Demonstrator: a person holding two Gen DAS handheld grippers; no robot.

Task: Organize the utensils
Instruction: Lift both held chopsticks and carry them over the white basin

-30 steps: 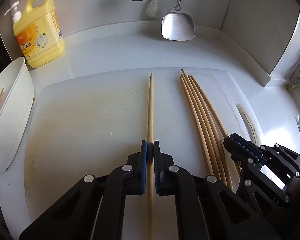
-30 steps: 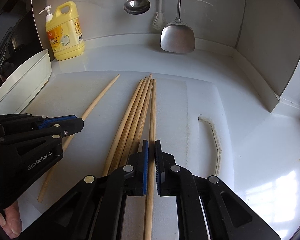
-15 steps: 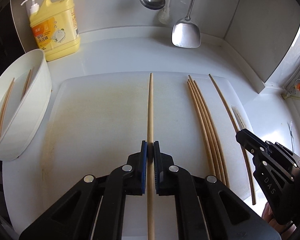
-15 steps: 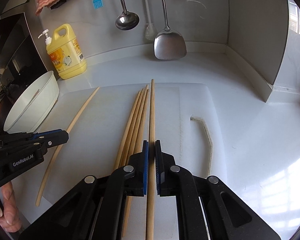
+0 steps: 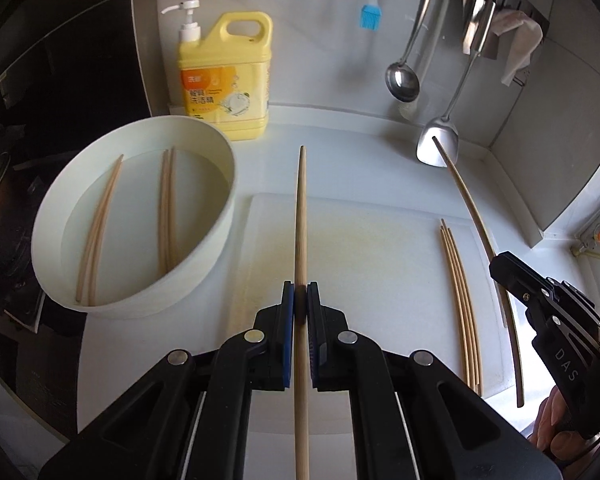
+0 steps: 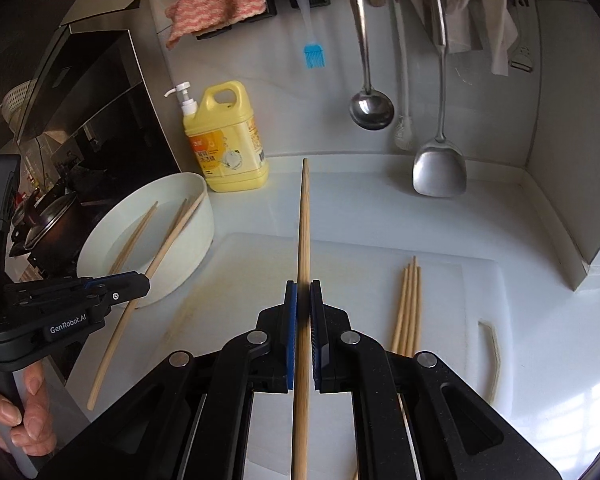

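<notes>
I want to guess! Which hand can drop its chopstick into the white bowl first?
Probably the left gripper: its chopstick sits right beside the white bowl. The right gripper is farther away.

You hold pale tan chopsticks (image 5: 301,216) in black grippers with blue pads (image 5: 287,312). At left, the bowl (image 5: 220,216) is white; behind it stands a yellow soap bottle (image 5: 224,76) with an orange label and white pump. The cutting board (image 5: 364,256) is white, stained yellowish. In the upper part of the frame hang a bright blue brush (image 6: 314,54) and a pink-and-white checked cloth (image 6: 216,2).
</notes>
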